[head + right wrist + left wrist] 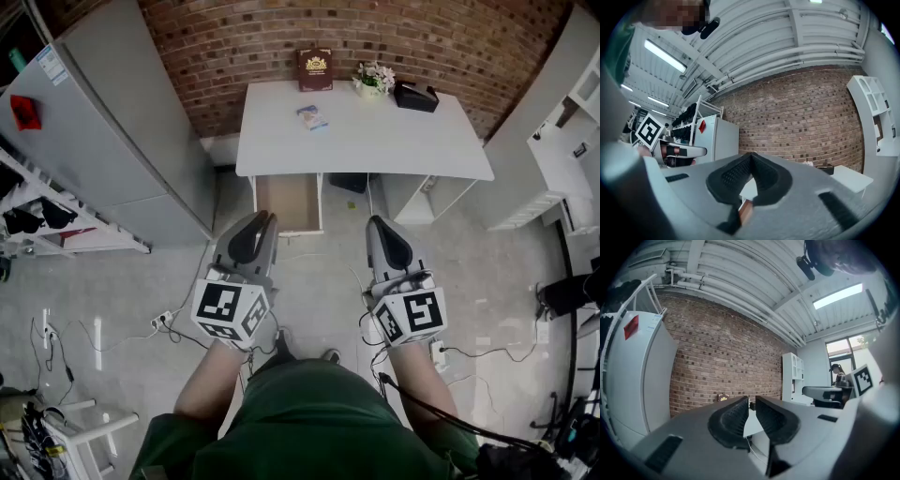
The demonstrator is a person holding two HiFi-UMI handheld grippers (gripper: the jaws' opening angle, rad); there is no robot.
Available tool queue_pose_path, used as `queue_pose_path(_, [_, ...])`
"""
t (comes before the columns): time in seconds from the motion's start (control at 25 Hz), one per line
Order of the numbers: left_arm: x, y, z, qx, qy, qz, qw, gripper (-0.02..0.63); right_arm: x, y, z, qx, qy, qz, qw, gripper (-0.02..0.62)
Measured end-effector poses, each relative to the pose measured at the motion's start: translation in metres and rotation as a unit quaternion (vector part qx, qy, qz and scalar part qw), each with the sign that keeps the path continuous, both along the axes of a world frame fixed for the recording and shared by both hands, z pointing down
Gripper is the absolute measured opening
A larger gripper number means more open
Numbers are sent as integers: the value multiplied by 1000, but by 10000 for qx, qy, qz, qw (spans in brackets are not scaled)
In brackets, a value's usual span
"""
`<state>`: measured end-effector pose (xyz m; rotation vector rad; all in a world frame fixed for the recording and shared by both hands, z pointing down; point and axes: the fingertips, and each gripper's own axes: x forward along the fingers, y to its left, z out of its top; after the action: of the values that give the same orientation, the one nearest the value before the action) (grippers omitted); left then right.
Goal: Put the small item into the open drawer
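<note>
**Small item on the bench, drawer pulled out below**

The small item (312, 117), a flat packet with blue print, lies on the white bench (394, 141) left of the middle and nearer the back edge than the front. It is well apart from both tongs.

The open drawer (289, 202) juts out from under the bench's front edge, toward the left corner. Its brown bottom shows bare along the whole visible length. The packet is on the bench top behind the drawer, not in it.

Along the back edge, against the brick wall, a dark red book (315, 69) stands upright. To its right a small pot (372, 89) holds pale flowers. A black object (415, 96) sits just beside the pot, toward the back right corner.

The person holds both grippers level over the floor (319, 291), short of the bench and pointing at it. The left tongs (266, 217) (752, 403) stand a narrow slit apart with nothing between the pads. The right tongs (375, 223) (751, 155) are closed tip to tip and empty.

A grey fridge (103, 122) stands to the left of the bench.
</note>
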<state>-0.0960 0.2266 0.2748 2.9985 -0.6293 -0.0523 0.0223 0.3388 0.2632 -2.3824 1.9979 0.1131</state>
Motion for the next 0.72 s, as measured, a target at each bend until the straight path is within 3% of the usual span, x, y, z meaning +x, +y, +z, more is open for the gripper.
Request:
queue_pose_path(0.32, [-32, -91, -20, 470, 26, -276, 9985, 41, -3, -41, -3, -39, 190, 292, 9994, 2])
queue_pose_path(0.48, [-45, -132, -36, 869, 58, -299, 9958, 41, 2, -61, -18, 258, 266, 275, 9989, 3])
queue_pose_path(0.72, [-56, -171, -28, 757, 152, -205, 9968, 41, 17, -86, -17, 144, 323, 692, 9970, 3])
